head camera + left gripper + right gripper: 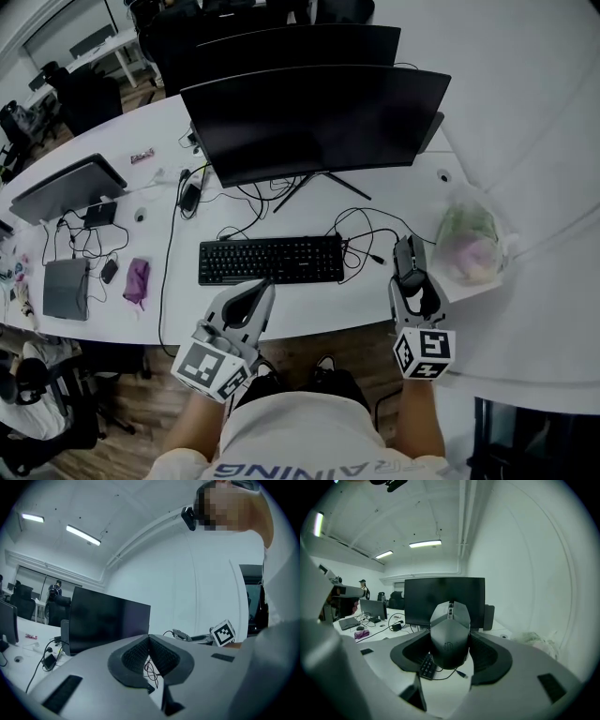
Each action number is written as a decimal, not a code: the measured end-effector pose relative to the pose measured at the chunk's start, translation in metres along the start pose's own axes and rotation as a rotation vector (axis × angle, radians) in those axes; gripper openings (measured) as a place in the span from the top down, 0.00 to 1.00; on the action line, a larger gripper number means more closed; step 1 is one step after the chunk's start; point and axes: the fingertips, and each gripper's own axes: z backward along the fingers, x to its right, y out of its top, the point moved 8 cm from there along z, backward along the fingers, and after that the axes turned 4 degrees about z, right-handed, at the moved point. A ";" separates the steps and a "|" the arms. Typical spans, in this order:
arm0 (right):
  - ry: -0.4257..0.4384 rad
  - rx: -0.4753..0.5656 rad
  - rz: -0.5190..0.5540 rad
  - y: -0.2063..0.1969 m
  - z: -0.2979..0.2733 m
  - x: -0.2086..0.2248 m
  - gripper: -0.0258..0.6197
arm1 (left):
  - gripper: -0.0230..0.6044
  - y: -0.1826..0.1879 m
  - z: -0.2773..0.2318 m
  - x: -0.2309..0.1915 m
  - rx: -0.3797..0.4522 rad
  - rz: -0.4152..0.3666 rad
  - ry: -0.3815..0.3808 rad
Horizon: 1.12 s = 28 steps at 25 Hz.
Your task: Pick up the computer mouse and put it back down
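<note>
The dark computer mouse (410,257) is on the white desk (309,314), right of the black keyboard (270,260), with its cable running back toward the monitor. My right gripper (413,283) is shut on the mouse from the near side. In the right gripper view the mouse (450,631) fills the gap between the jaws of the right gripper (450,644), and both pads press its sides. Whether it is lifted off the desk I cannot tell. My left gripper (265,287) hovers at the keyboard's front edge. Seen in its own view, the left gripper (149,640) is shut on nothing.
Two dark monitors (314,122) stand behind the keyboard, with loose cables (361,234) under them. A plastic bag (466,242) lies just right of the mouse. At the left are a laptop (67,187), a grey box (66,288) and a purple object (137,279).
</note>
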 end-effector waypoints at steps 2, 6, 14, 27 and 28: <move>0.007 -0.026 -0.003 -0.009 -0.004 0.001 0.54 | 0.95 -0.004 -0.003 0.000 -0.011 0.007 0.002; 0.020 -0.073 -0.009 -0.025 -0.013 0.004 0.54 | 0.95 -0.009 -0.011 0.001 -0.027 0.016 0.003; 0.051 -0.172 -0.023 -0.066 -0.034 0.010 0.54 | 0.95 -0.026 -0.024 -0.001 -0.080 0.035 0.023; 0.090 -0.355 -0.044 -0.141 -0.061 0.013 0.54 | 0.95 -0.044 -0.039 -0.002 -0.147 0.061 0.057; 0.095 -0.370 -0.050 -0.147 -0.063 0.012 0.54 | 0.95 -0.045 -0.039 -0.002 -0.152 0.062 0.060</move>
